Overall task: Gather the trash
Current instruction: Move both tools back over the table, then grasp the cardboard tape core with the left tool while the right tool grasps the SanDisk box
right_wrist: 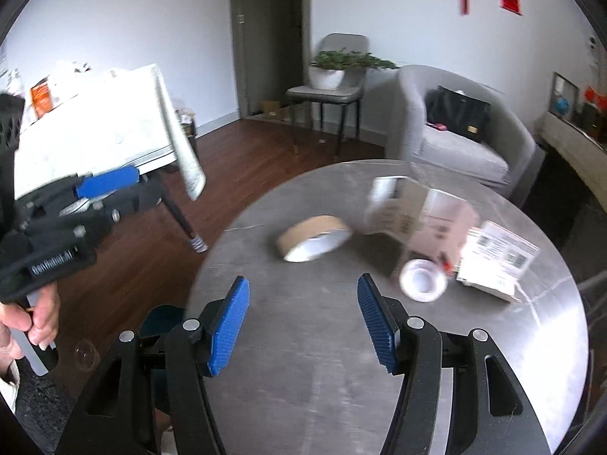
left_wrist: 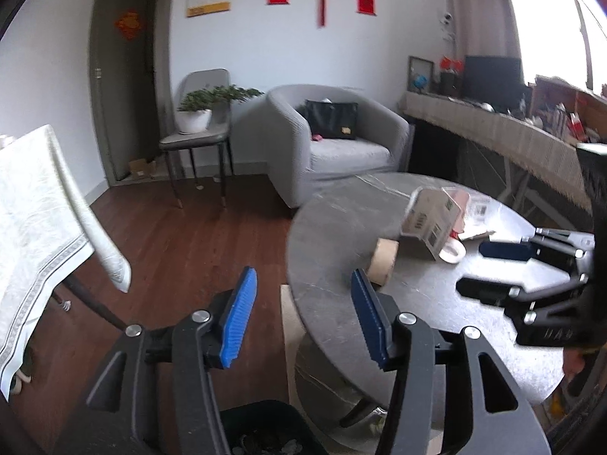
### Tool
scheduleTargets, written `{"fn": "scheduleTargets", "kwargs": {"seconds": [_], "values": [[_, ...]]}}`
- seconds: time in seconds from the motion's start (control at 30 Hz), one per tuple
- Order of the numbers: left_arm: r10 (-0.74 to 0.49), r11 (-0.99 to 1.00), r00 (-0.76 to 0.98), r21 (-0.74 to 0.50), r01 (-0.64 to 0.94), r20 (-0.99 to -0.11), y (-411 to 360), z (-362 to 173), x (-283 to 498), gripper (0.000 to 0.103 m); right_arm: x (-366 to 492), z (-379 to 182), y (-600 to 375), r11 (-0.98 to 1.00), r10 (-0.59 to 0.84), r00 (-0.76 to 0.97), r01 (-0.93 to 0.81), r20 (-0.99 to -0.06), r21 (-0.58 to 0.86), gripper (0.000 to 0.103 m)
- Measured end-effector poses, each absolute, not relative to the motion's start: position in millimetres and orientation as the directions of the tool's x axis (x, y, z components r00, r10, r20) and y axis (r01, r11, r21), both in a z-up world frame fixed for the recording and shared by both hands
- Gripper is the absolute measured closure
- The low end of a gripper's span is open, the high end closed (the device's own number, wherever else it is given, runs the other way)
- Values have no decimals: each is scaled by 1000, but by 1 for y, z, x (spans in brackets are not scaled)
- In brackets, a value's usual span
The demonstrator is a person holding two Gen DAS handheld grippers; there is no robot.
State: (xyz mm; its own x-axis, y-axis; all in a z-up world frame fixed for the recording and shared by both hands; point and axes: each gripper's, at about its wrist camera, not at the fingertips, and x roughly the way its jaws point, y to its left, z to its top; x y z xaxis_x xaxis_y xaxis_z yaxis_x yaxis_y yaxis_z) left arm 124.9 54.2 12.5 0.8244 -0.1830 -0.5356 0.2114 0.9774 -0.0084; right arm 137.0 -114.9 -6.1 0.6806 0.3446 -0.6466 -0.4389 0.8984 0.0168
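Observation:
A round grey marble table (right_wrist: 303, 360) holds a brown tape roll (right_wrist: 313, 237), a white tape roll (right_wrist: 423, 280), an opened cardboard box (right_wrist: 417, 214) and a white labelled box (right_wrist: 497, 261). My right gripper (right_wrist: 303, 303) is open and empty above the table's near part, short of the brown roll. My left gripper (left_wrist: 301, 295) is open and empty, over the table's left edge near the brown roll (left_wrist: 383, 261). The right gripper also shows in the left wrist view (left_wrist: 489, 269), open. The box shows there too (left_wrist: 432, 220).
A dark bin (left_wrist: 265, 432) with scraps stands on the wooden floor below the left gripper. A table with a white cloth (right_wrist: 95, 132) is to the left. A grey armchair (right_wrist: 463, 140) with a black bag and a chair with a potted plant (right_wrist: 334, 68) stand behind.

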Motion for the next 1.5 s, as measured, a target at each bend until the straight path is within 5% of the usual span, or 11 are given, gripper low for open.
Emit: {"fn": "scheduleTargets", "kwargs": {"seconds": [0.7,0.83,1.13,1.4,1.5], "values": [[-307,929,702,-41,369,-643,-16,-34,194,44,193,-14,-173,948,302,718,-296,-627,118,46],[-292,933,678,-44,358,-675,-18,-41,208,54,205,-19,-172,939,336,697,-302,-634,165,49],[-297,940,665,-89,328,-685,-11,-46,216,75,226,-29,-166,935,348,676,-304,-650,185,66],[-271,954,689,-93,285,-672,-10,-35,212,80,236,-34,-163,941,325,674,-297,-664,160,98],[-278,956,715,-114,269,-641,-3,-20,207,80,235,-31,-162,941,324,676,-305,-662,148,101]]}}
